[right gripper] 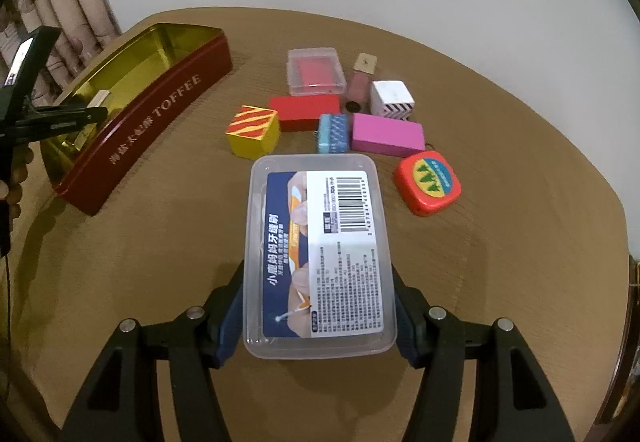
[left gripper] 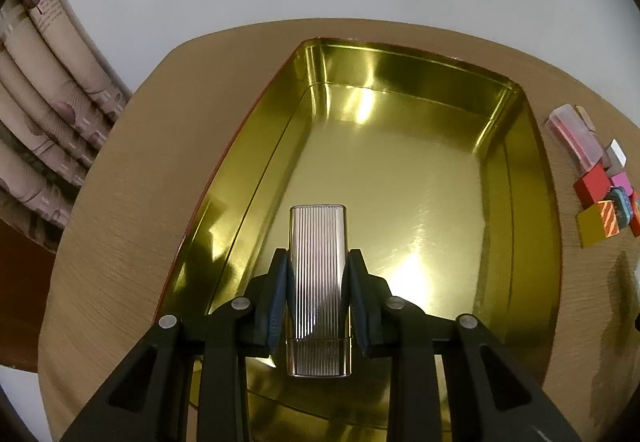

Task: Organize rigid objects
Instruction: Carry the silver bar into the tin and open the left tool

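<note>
My left gripper point(left gripper: 319, 262) is shut on a ribbed silver metal case point(left gripper: 319, 282) and holds it over the gold inside of the open red toffee tin point(left gripper: 532, 169). The right wrist view shows the tin point(right gripper: 160, 109) at the left with the left gripper point(right gripper: 94, 113) over it. My right gripper point(right gripper: 318, 282) is shut on a clear plastic box with a blue and white label point(right gripper: 320, 254), held above the table. Behind it lie a yellow striped block point(right gripper: 253, 129), a red block point(right gripper: 304, 111), a pink block point(right gripper: 387, 133) and a red tape measure point(right gripper: 427, 183).
More items sit on the round brown table point(right gripper: 500, 242): a clear box with red contents point(right gripper: 316, 69), a blue ridged piece point(right gripper: 333, 133), a white striped cube point(right gripper: 392, 97) and a pinkish tube point(right gripper: 360, 81). Curtains point(left gripper: 48, 101) hang at the left.
</note>
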Motion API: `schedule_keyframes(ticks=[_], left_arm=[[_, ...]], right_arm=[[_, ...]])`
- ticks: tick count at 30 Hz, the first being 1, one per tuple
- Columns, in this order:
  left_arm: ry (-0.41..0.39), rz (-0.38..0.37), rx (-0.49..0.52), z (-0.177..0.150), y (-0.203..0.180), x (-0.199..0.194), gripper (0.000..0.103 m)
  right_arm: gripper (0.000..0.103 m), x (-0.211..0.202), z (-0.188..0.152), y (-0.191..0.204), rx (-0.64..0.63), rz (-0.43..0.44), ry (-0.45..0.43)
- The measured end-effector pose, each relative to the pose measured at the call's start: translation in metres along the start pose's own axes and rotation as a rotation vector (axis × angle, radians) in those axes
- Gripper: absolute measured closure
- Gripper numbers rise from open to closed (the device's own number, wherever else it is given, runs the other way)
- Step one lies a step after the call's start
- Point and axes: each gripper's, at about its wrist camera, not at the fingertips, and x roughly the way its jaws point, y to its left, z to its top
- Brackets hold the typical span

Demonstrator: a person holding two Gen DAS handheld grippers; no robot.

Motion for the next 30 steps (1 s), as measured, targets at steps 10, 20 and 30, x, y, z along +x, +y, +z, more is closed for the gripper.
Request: schedule_keyframes(ticks=[10,20,30], left_arm=[[-0.028,0.039,0.030,-0.002,-0.009,0.000,0.074],[-0.100,0.021,0.028,-0.004,-0.010,-0.033,0.072],[-0.190,0.037,-0.032,-0.027,0.013,-0.086,0.057]], right_arm=[[0.040,-0.008,-0.001,0.019,-0.031,0.033,-0.008],[0.040,-0.013,0.012,0.041,-0.063,0.055,-0.034],[0.040,-0.022,0.042,0.079,-0.120,0.105,-0.084]])
